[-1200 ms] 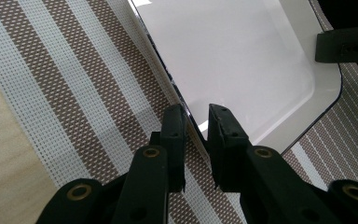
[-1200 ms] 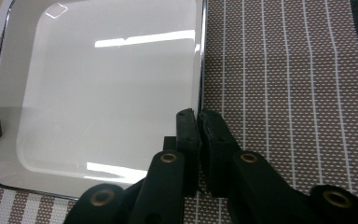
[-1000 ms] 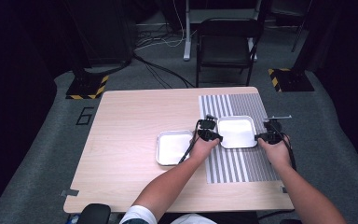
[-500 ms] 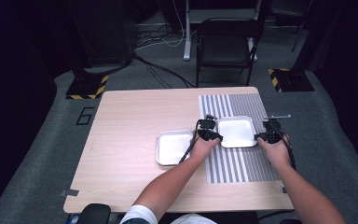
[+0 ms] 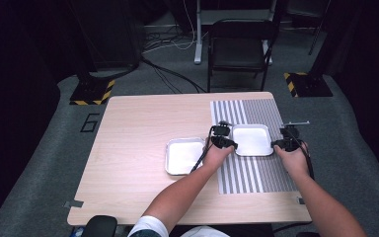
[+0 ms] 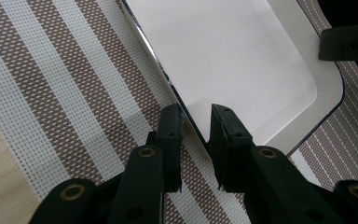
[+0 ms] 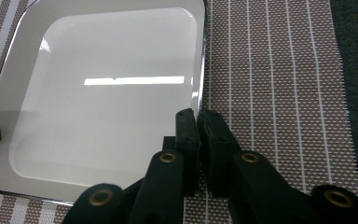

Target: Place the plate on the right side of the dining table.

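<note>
A white square tray (image 5: 250, 139) lies on the striped mat (image 5: 256, 173). My left gripper (image 5: 231, 143) is at its left edge and my right gripper (image 5: 277, 144) at its right edge. In the left gripper view the jaws (image 6: 197, 112) straddle the tray's (image 6: 242, 60) rim with a gap beside it. They have just been opening, and the rim is still between them. In the right gripper view the jaws (image 7: 198, 114) are pinched on the tray's (image 7: 107, 93) rim. The tray holds nothing.
A second white tray (image 5: 184, 155) sits on the bare wooden table (image 5: 138, 148), just left of the mat. A black chair (image 5: 239, 44) stands beyond the table's far edge. Cables run across the grey floor behind it.
</note>
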`<state>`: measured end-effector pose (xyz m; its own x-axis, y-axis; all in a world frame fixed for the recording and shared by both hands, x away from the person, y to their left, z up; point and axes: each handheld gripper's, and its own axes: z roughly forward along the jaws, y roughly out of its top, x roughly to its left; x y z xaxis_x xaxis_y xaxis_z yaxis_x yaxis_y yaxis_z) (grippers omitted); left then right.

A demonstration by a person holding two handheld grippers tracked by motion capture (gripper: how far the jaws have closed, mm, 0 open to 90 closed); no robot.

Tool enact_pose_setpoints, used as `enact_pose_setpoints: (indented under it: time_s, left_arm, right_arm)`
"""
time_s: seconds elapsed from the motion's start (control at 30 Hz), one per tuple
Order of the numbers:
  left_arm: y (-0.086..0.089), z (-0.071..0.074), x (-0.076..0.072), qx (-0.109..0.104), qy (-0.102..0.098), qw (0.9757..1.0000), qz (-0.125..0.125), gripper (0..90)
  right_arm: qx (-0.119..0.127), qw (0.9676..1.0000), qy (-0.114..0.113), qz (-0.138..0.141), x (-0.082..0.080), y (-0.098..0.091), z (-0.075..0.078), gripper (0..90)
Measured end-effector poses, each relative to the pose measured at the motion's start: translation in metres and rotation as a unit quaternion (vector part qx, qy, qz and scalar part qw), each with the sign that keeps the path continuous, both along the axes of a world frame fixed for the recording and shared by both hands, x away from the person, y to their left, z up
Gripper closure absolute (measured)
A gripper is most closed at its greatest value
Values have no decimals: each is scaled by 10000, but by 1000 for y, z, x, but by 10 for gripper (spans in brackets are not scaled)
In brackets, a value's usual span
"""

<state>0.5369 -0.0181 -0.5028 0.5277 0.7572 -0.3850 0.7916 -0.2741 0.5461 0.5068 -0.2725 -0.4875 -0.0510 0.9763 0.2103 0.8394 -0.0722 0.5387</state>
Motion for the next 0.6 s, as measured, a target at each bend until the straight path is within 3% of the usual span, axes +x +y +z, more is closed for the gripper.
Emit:
enact_pose_setpoints:
  time_s: [0.27,0.6]
  left_arm:
    - [-1,-2,-2,-38,41,10000,-48,698]
    - [1,1,-2,0,-63,10000,-27,625]
  right_arm:
    - [-12,10000,-2,20,0,0,-1,844]
    - [-48,9999,-66,93,-1,0,0,826]
